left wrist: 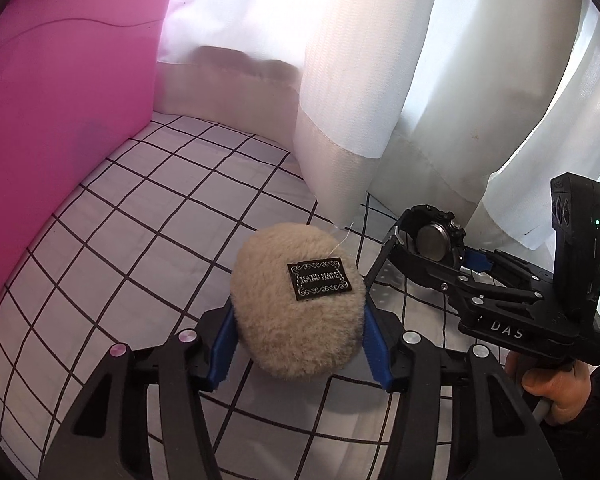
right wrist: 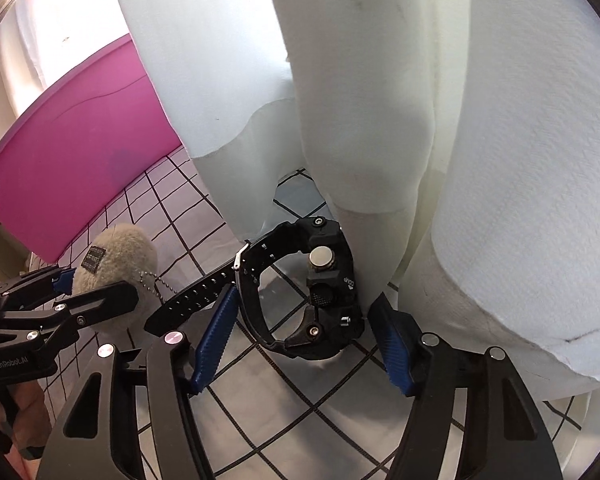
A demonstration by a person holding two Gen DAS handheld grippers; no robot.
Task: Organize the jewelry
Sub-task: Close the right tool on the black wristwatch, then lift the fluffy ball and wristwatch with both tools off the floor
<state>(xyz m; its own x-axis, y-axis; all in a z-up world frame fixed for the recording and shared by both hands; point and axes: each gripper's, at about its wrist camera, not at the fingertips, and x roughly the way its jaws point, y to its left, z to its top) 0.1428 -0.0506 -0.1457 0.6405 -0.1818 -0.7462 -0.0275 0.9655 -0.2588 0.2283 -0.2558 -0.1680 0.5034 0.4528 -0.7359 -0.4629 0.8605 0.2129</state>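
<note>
A beige fluffy pom-pom charm (left wrist: pixel 296 304) with a black "hand made" label lies on the checked cloth (left wrist: pixel 148 216). My left gripper (left wrist: pixel 300 348) is closed on it, blue pads pressing both sides. It also shows in the right wrist view (right wrist: pixel 116 256), with a bead chain. A black wristwatch (right wrist: pixel 300 288) stands on its side between the blue pads of my right gripper (right wrist: pixel 304 344). The left pad touches the strap; the right pad sits at the case. From the left wrist view the watch (left wrist: pixel 432 240) sits at the right gripper's (left wrist: pixel 452 256) tips.
A pink plastic bin (left wrist: pixel 60 120) stands at the left on the cloth. White curtains (left wrist: pixel 380 80) hang down to the cloth right behind the watch and pom-pom. A hand (left wrist: pixel 548 384) holds the right gripper's handle.
</note>
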